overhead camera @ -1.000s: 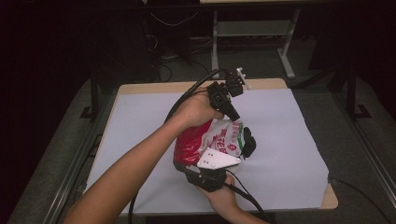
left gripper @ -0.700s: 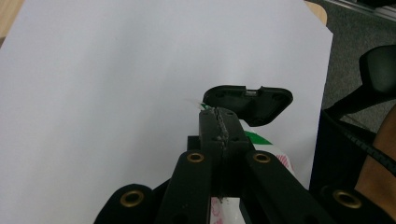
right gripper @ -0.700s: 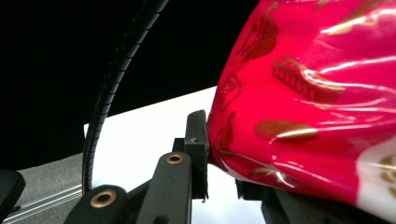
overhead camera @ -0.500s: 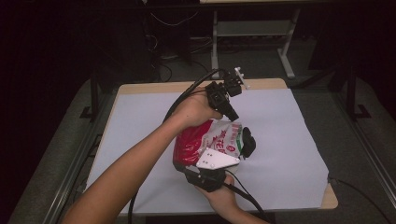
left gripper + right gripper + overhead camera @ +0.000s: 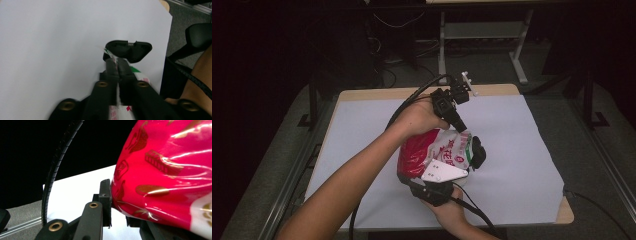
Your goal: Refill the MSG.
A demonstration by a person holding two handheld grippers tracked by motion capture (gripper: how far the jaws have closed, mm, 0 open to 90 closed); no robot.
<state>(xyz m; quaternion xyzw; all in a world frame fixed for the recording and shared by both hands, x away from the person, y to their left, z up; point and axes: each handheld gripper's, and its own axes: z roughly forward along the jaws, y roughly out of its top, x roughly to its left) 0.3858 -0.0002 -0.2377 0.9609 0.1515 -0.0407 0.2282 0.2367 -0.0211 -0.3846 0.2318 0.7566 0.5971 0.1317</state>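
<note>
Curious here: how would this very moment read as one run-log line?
left gripper: easing open, snack bag edge between jaws | right gripper: clamps bag's lower edge | table: bag held above

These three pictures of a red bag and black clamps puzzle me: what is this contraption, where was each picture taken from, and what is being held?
No robot here: a person holds a black two-jaw hand gripper in each hand. The high view looks down on the table covered with a white sheet. The other two views come from cameras riding on the grippers, looking along their jaws.

Both grippers hold a shiny red and white plastic snack bag above the sheet. The left gripper pinches the bag's thin edge between nearly closed jaws, which have just been opening slightly. The right gripper clamps the bag's red end from below. A black plastic piece sits just past the left jaws; what it is I cannot tell.
</note>
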